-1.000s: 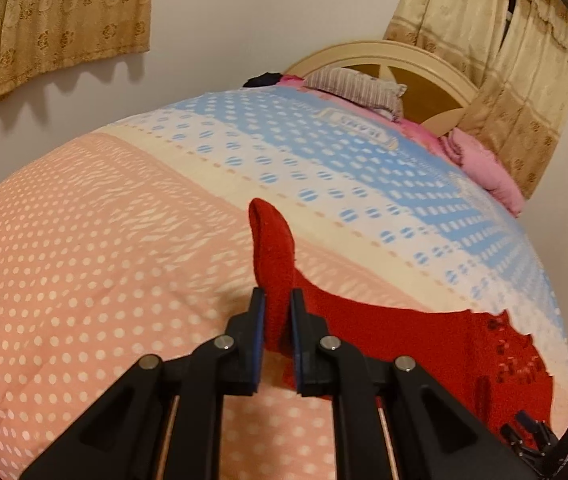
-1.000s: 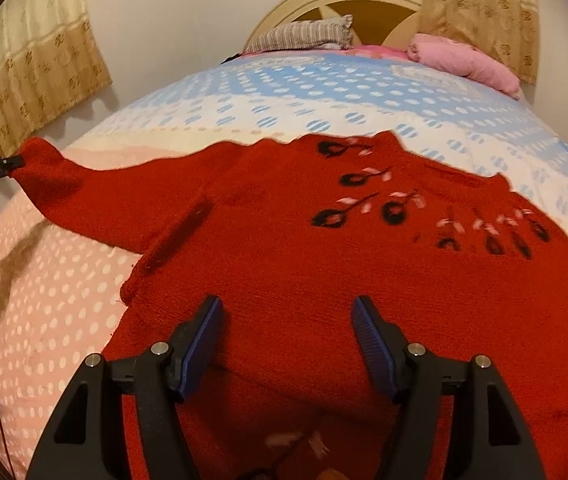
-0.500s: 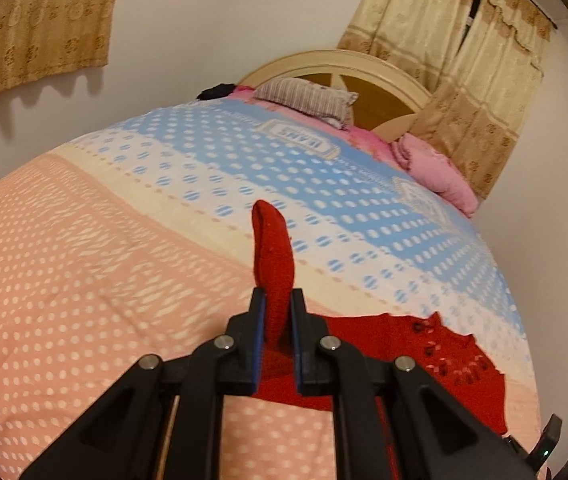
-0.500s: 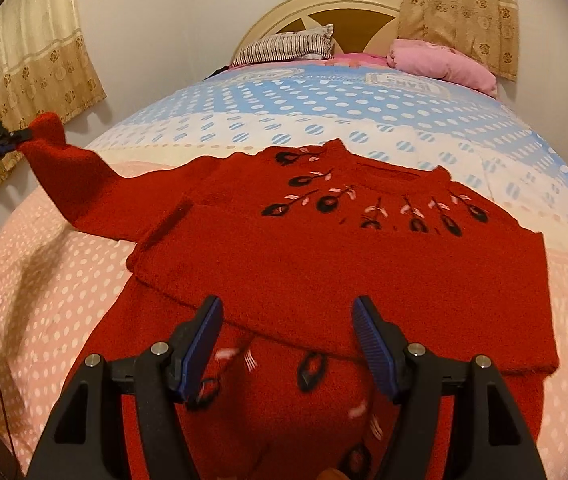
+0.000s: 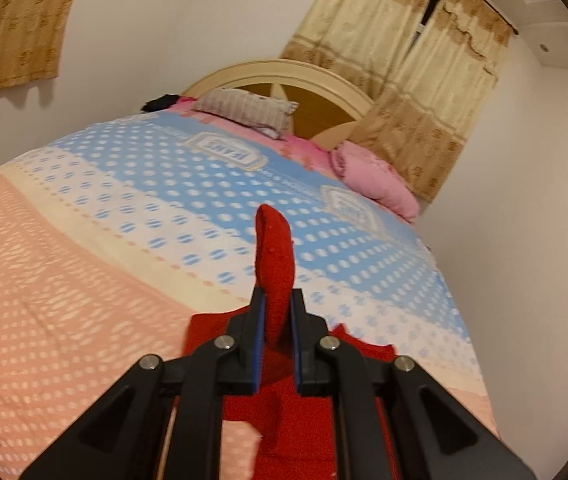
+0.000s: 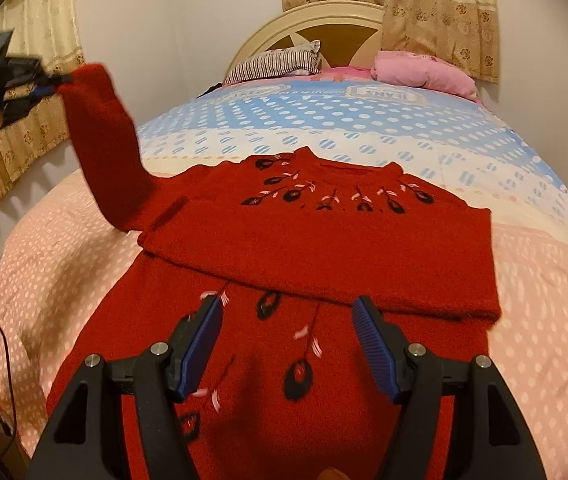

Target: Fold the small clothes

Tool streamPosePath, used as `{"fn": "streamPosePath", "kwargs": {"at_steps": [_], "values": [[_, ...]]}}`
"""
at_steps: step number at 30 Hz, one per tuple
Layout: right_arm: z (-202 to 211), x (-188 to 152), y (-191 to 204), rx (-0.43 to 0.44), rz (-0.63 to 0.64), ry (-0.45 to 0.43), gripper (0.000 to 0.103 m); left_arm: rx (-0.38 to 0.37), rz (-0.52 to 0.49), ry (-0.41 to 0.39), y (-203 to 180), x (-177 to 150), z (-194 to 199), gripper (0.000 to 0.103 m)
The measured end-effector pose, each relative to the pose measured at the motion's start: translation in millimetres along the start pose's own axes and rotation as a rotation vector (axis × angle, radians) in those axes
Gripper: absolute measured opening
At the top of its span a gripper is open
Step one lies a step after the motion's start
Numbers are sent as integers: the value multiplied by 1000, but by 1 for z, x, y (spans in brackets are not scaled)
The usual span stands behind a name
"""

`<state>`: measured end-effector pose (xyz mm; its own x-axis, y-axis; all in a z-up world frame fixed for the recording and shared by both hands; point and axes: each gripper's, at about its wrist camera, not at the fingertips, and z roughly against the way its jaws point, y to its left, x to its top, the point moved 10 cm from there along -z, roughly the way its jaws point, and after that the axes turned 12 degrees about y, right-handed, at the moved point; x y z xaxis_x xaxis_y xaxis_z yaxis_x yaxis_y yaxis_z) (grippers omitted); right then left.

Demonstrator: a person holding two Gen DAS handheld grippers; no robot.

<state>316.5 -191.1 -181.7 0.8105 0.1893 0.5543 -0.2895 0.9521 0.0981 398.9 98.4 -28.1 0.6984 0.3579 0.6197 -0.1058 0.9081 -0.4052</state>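
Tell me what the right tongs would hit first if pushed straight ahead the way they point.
Probably the red sweater: the open right tongs aim down at its front, spread on the bed, with nothing between, though depth is unclear.

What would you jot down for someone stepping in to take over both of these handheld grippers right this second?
Left gripper: shut on the cuff of the red sweater's sleeve, which is lifted off the bed.
Right gripper: open and empty, hovering over the sweater's lower part.
Red sweater: spread on the dotted bedspread, neckline toward the headboard. One fold already lies across its body; I cannot tell which part was turned over.
Done: that first fold, and the sleeve picked up.
Left: probably lay the held sleeve across the body, release, then fold the bundle smaller.
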Motion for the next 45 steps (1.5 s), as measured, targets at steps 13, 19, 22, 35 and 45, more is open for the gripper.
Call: {"fn": "streamPosePath", "kwargs": {"at_steps": [13, 19, 22, 35, 45], "values": [[12, -36, -27, 9, -55, -5, 68, -129, -128, 32, -126, -20, -23, 12], [10, -52, -43, 10, -99, 3, 68, -185, -158, 107, -171, -54, -53, 12], [8, -59, -51, 11, -125, 3, 68, -193, -198, 121, -193, -77, -66, 12], [0, -87, -60, 15, -151, -28, 68, 64, -561, 208, -208, -196, -137, 47], [19, -73, -72, 52, -191, -66, 68, 357, -616, 57, -55, -174, -92, 78]]}}
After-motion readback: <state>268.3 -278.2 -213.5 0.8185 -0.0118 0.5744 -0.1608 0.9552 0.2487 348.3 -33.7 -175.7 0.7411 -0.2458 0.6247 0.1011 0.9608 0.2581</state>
